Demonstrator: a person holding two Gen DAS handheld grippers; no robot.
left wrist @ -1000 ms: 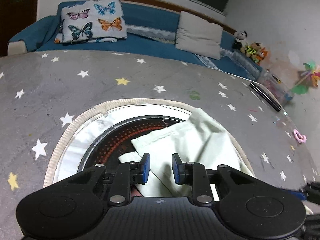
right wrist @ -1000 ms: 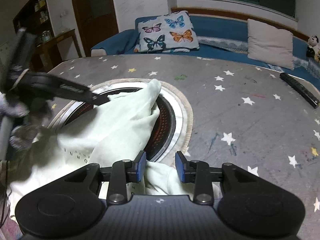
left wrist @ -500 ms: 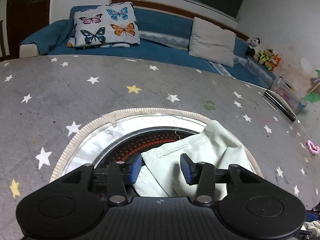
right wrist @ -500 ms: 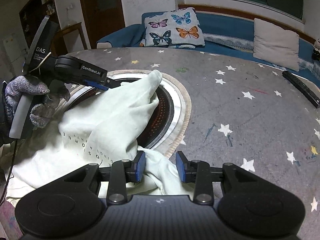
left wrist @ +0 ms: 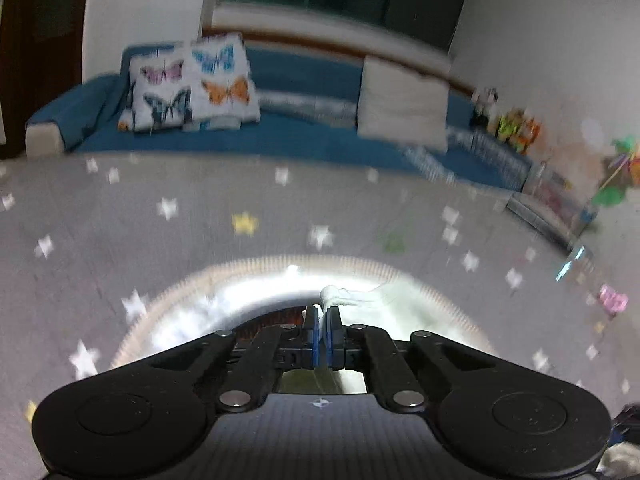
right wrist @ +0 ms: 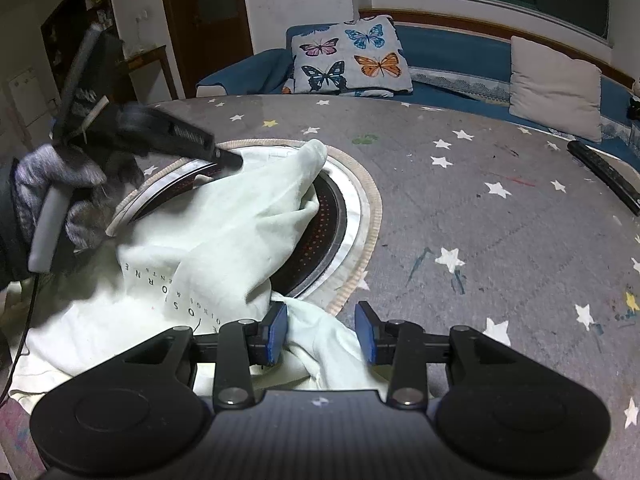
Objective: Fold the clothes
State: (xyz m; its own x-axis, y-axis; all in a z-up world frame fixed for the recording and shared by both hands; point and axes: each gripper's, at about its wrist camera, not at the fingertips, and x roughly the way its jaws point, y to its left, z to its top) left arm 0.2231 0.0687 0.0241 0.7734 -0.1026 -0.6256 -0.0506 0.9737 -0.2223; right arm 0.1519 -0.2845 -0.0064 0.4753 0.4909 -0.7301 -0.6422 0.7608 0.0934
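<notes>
Grey cloth scattered with stars covers the round table point(right wrist: 500, 240) before you, with a blue sofa point(right wrist: 452, 56) and a butterfly cushion point(right wrist: 348, 58) behind it. Your pale white garment point(right wrist: 224, 240) lies crumpled over the round burner point(right wrist: 332, 216) set in the table's middle, spilling toward you. Your left gripper point(left wrist: 322, 322), held in a grey gloved hand point(right wrist: 60, 196), has its pads pressed together, pinching the garment's far edge; that view is blurred. Your right gripper point(right wrist: 322, 330) stands partly spread, a fold of the garment lying loose between its blue pads point(right wrist: 278, 330). Beside the table's right rim lies a dark remote point(right wrist: 604, 172).
</notes>
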